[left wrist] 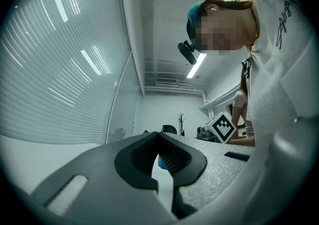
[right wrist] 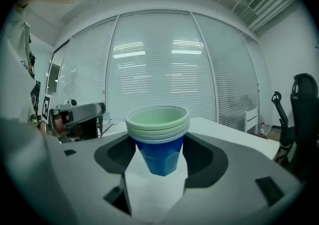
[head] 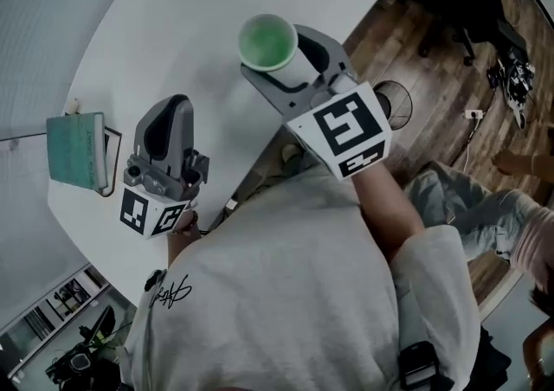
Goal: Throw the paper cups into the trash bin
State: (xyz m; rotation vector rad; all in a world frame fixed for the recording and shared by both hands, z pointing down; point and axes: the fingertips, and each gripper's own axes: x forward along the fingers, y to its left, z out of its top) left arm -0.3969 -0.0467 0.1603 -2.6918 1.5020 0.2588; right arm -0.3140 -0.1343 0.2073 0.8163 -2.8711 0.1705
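Paper cups (right wrist: 157,137), nested, look light and crushable, pinched just under their stiffer rims by the right gripper (right wrist: 159,152); the left gripper (left wrist: 155,144) is closed and empty.

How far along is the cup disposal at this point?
Done: the paper cups sit nested in one stack. In hand: the right gripper clamps that stack above the white table. Left: dropping it in a bin; none is clearly visible. The left gripper is shut and empty.

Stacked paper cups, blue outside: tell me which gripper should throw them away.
Right. The right gripper holds the stack of blue-sided, green-lined paper cups between its jaws, apparently gripped. The left gripper has its jaws together on nothing, apart from the cups.
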